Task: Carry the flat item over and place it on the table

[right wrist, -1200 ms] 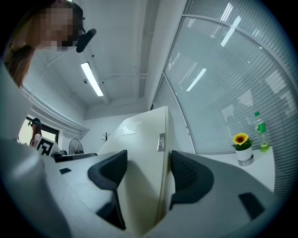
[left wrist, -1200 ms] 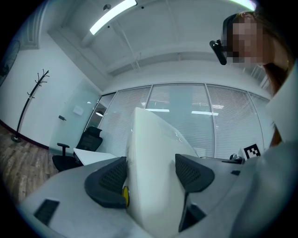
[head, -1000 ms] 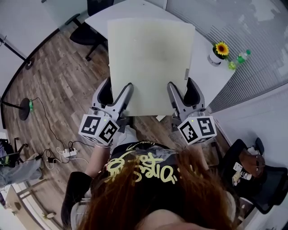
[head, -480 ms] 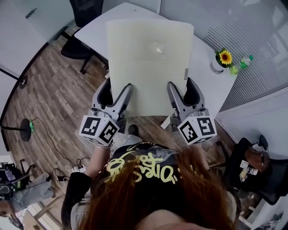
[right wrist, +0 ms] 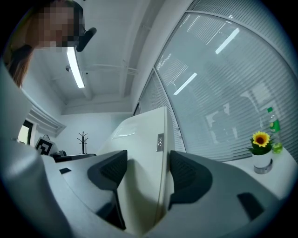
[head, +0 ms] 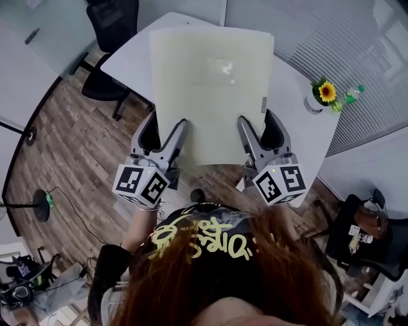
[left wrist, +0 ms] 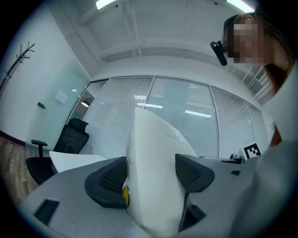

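A flat cream panel [head: 210, 83] is held level in front of me by its near edge, above a white table [head: 127, 60]. My left gripper [head: 167, 137] is shut on the panel's near left edge, and my right gripper [head: 261, 134] is shut on its near right edge. In the left gripper view the panel [left wrist: 153, 186] fills the gap between the dark pads of that gripper [left wrist: 151, 174]. The right gripper view shows the panel [right wrist: 139, 148], with a small label on its edge, clamped in that gripper [right wrist: 145, 172]. The panel hides much of the tabletop.
A sunflower pot [head: 322, 94] and a green bottle [head: 352, 95] stand at the table's right end. A black office chair [head: 111, 19] stands beyond the table, and another chair with bags [head: 370, 235] is at lower right. Wood floor with a stand base [head: 41, 205] lies to the left.
The table, the sunflower pot and the floor have slid down in the head view as the person walks closer. Both grippers hold the panel as before.
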Available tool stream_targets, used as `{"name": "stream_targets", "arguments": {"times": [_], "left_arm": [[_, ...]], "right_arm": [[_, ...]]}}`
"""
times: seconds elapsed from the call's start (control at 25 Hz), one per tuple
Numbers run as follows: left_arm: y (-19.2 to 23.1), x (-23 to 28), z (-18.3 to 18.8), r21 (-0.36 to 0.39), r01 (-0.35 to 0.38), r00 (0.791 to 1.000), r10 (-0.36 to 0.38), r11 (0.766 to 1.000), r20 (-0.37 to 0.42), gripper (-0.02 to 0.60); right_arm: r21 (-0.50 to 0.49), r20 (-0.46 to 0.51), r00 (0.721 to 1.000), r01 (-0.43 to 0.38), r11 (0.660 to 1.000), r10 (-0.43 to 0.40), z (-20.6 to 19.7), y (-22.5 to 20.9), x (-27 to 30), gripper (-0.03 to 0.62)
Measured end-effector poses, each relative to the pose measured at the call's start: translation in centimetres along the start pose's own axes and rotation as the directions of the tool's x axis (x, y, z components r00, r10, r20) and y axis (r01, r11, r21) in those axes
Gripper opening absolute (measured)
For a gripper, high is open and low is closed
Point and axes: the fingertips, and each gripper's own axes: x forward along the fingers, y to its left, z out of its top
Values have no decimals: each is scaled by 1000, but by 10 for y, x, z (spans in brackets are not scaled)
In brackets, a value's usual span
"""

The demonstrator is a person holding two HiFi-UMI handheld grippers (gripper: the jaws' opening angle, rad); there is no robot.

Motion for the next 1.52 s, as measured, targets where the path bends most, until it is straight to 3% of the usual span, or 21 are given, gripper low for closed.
{"name": "stream_targets", "arguments": {"times": [0.68, 1.52], "left_arm": [[40, 57, -8, -23, 99, 995, -99, 995, -33, 328], [33, 127, -26, -50, 76, 995, -79, 996, -64, 328]], "right_arm": [[-13, 7, 994, 109, 994, -109, -12, -21, 43, 291], [-10, -45, 994, 100, 995, -101, -8, -86, 75, 287]]}}
